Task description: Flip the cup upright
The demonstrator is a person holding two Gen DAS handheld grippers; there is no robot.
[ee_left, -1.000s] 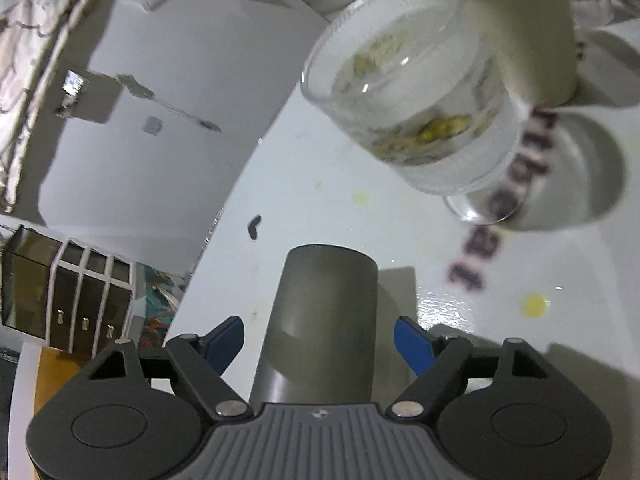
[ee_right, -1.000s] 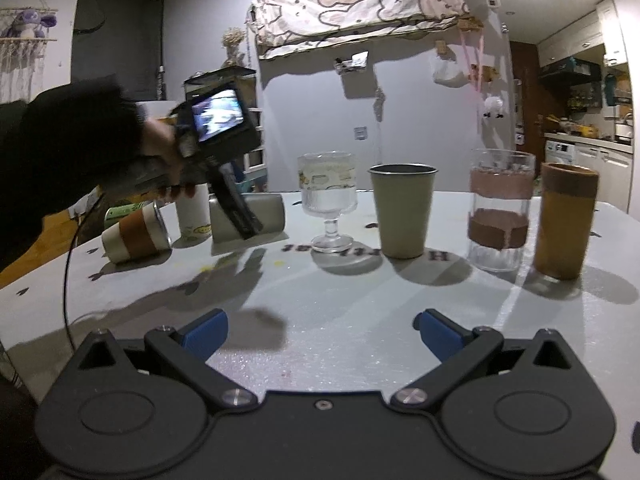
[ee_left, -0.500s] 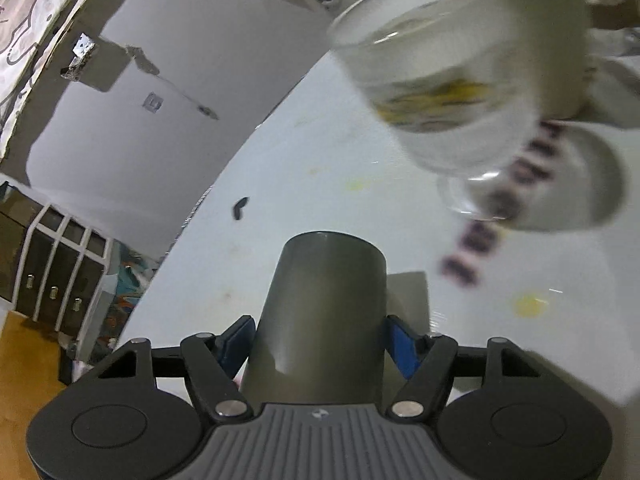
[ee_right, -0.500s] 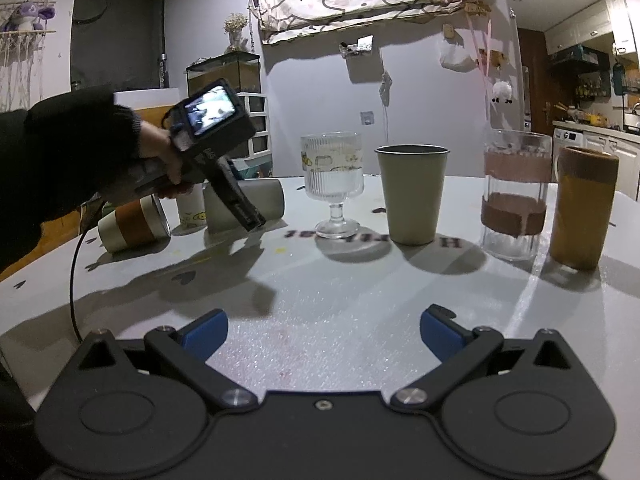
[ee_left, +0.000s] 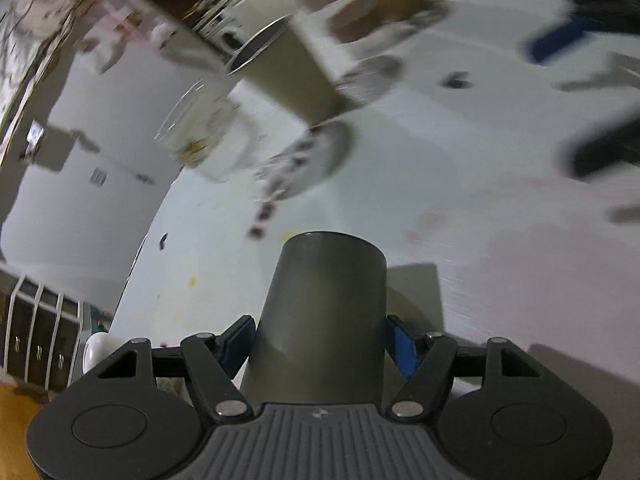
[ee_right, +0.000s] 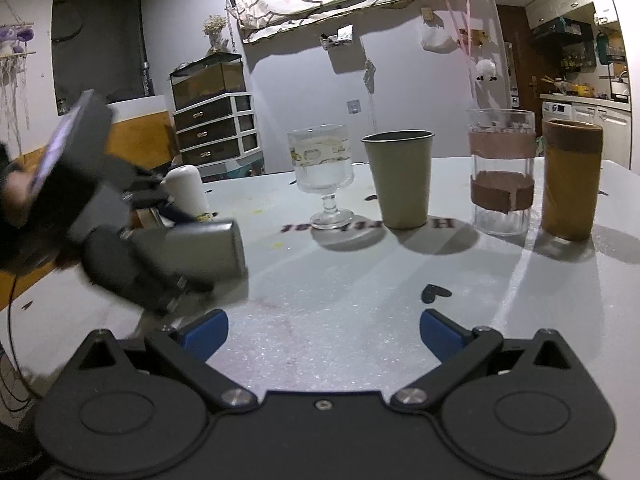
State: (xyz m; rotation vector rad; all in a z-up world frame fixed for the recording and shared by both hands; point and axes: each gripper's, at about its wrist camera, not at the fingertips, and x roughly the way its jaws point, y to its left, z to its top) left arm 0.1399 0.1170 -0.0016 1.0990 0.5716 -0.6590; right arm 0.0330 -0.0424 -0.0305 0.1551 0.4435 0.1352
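Note:
My left gripper (ee_left: 320, 340) is shut on a grey cup (ee_left: 324, 308). The cup lies on its side between the blue pads, its flat base pointing away from the camera. In the right wrist view the same grey cup (ee_right: 196, 252) is held sideways just above the white table (ee_right: 360, 320), at the left, in the blurred left gripper (ee_right: 132, 240). My right gripper (ee_right: 322, 330) is open and empty, low over the table's near part.
A row stands at the back: a stemmed glass (ee_right: 326, 176), a beige cup (ee_right: 400, 178), a glass with brown bands (ee_right: 502, 170) and a tall brown cup (ee_right: 570, 178). A white cup (ee_right: 186, 190) stands behind the left gripper. A small dark mark (ee_right: 434, 292) lies on the table.
My left gripper closed on the grey cup, lifted it and carried it forward and right, away from the stemmed glass. The right gripper moved a little closer to the row of cups.

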